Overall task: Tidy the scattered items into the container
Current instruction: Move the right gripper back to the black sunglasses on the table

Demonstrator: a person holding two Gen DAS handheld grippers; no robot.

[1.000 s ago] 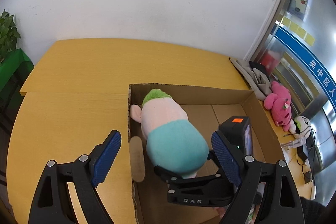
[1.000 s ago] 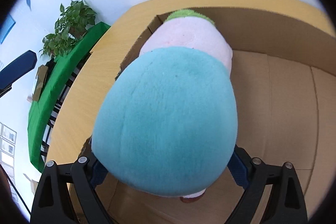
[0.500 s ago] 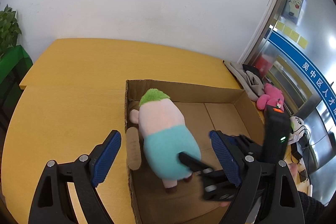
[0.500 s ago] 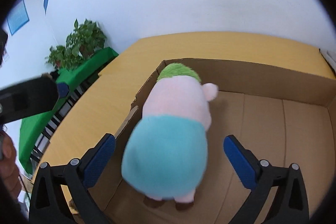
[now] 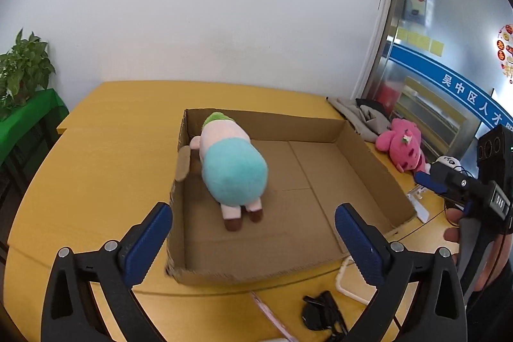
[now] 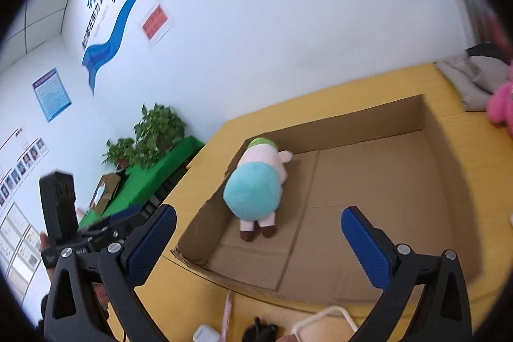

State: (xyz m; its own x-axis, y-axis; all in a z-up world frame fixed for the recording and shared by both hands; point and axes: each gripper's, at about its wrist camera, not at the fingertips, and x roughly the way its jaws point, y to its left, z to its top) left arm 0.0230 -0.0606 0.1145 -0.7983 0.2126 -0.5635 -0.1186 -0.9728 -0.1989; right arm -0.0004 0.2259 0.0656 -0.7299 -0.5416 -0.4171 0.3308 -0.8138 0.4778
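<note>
A pink plush pig (image 5: 232, 172) with a teal lower half and green top lies in the left part of an open cardboard box (image 5: 372, 162) on the yellow table; it also shows in the right wrist view (image 6: 256, 191) inside the box (image 6: 442, 169). My left gripper (image 5: 253, 233) is open and empty, above the box's near edge. My right gripper (image 6: 258, 237) is open and empty, raised back from the box; it shows at the right in the left wrist view (image 5: 449, 181). A pink plush toy (image 5: 404, 146) lies on the table right of the box.
Grey cloth (image 5: 356, 114) and a small white toy (image 5: 449, 162) lie at the table's right side. A black cable bundle (image 5: 320, 313), a white cord (image 5: 344, 281) and a pink strip (image 5: 272, 316) lie in front of the box. A plant (image 5: 22, 69) stands on a green-covered stand at the left.
My right gripper has opened, let go of the plush pig inside the box and pulled back up and to the right. My left gripper has lifted back from the box.
</note>
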